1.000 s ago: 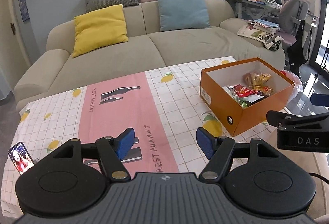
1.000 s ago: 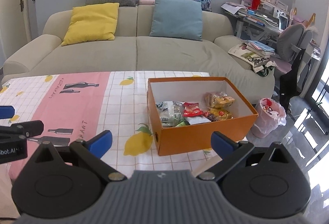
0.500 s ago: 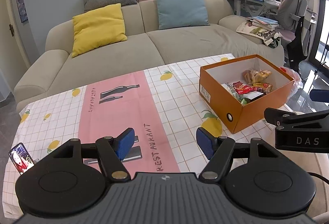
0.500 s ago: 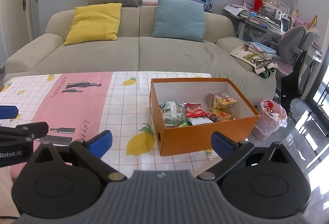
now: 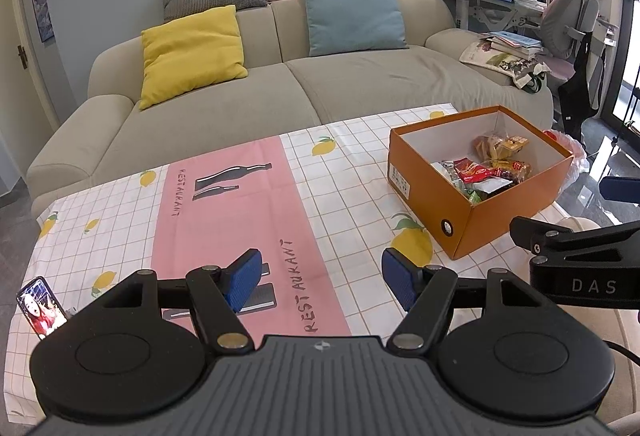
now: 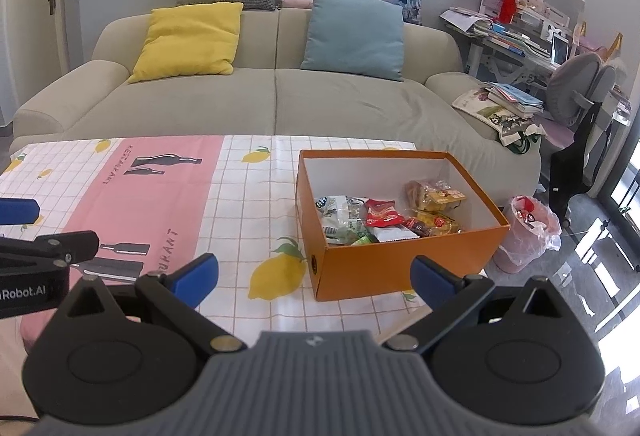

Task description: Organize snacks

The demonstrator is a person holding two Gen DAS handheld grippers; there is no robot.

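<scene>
An orange cardboard box (image 5: 464, 232) (image 6: 400, 268) stands on the right end of the table and holds several snack packets (image 5: 484, 170) (image 6: 384, 216). My left gripper (image 5: 320, 272) hangs open above the pink stripe of the tablecloth, left of the box, with nothing between its blue pads. Near the table's front edge my right gripper (image 6: 314, 274) is open and empty, just in front of the box's near wall. The side of each gripper shows at the edge of the other's view.
A tablecloth (image 5: 224, 196) with lemons and a pink stripe covers the table. A phone (image 5: 40, 306) stands at the near left corner. A beige sofa (image 6: 276, 96) with cushions lies beyond. A pink bin (image 6: 528, 232), a chair and a cluttered desk are at the right.
Both grippers have drawn back and slightly up from the table, so the box looks smaller and farther. Both stay open and empty.
</scene>
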